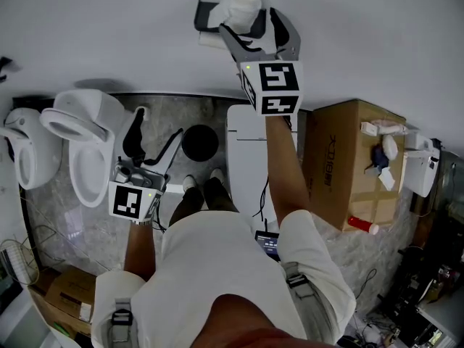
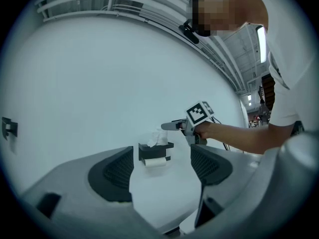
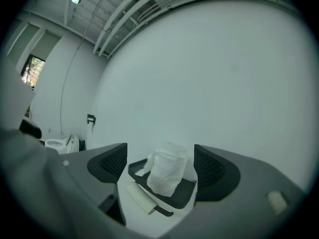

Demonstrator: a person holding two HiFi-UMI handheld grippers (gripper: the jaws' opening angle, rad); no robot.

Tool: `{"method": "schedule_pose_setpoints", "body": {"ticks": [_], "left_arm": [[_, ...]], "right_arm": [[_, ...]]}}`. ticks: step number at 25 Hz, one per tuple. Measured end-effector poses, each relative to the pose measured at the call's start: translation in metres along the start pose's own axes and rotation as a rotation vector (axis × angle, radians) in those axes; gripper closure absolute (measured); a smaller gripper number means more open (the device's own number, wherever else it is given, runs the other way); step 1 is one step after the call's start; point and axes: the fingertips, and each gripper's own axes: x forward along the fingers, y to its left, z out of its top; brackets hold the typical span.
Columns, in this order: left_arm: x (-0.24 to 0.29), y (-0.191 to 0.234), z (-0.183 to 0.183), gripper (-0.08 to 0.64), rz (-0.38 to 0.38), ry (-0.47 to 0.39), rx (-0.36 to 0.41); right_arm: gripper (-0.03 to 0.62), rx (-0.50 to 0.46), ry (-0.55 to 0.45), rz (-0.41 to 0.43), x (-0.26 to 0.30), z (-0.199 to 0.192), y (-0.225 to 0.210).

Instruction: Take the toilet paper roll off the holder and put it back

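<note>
Toilet paper roll (image 3: pixel 168 172): stands upright on the holder's flat black top, near the middle of that shelf, with a loose ragged end of paper on its left side.

Holder (image 3: pixel 185 194): black, fixed to the white wall (image 3: pixel 209 73). A small white cylinder (image 3: pixel 141 199) lies crosswise on the arm under the shelf's front edge.

Right hand-held gripper (image 1: pixel 252 25): raised to the holder at arm's length with its jaws wide apart and gripping nothing. In the right gripper view the roll lines up with the gap between the jaws, bare wall shows on either side of it, and neither pad touches it.

Left hand-held gripper (image 1: pixel 158 125): held low beside the person's left leg, well apart from the holder. Its jaws are wide apart with nothing between them, and it points towards the wall.

Surroundings: two white toilets (image 1: pixel 81 142) stand on the floor (image 1: pixel 58 223) at the left, and a cardboard box (image 1: pixel 346 167) stands at the right.
</note>
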Motion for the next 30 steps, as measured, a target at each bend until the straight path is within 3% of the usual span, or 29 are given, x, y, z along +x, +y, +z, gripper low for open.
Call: {"method": "schedule_pose_setpoints", "body": {"ticks": [3,10,15,23,27,30], "left_arm": [[-0.001,-0.001,0.002,0.213,-0.003,-0.007,0.001],[-0.004,-0.008,0.009,0.213,-0.029,-0.026,0.001],[-0.005,-0.011,0.009,0.213,-0.047,-0.030,-0.003],[-0.006,-0.019,0.015,0.264,-0.096,-0.038,-0.004],[-0.008,-0.020,0.020,0.306,-0.112,-0.043,0.003],[-0.013,-0.025,0.026,0.458,-0.134,-0.056,0.002]], "right_arm": [[0.183,-0.004,-0.061,0.027,-0.039,0.017,0.014],[0.192,-0.016,-0.086,0.059,-0.114,0.025,0.037],[0.226,0.047,-0.113,0.066,-0.157,0.020,0.052],[0.253,0.081,-0.062,0.055,-0.201,0.001,0.067],[0.369,0.071,-0.057,0.057,-0.212,-0.002,0.072],[0.488,0.073,-0.071,0.059,-0.219,-0.001,0.078]]}}
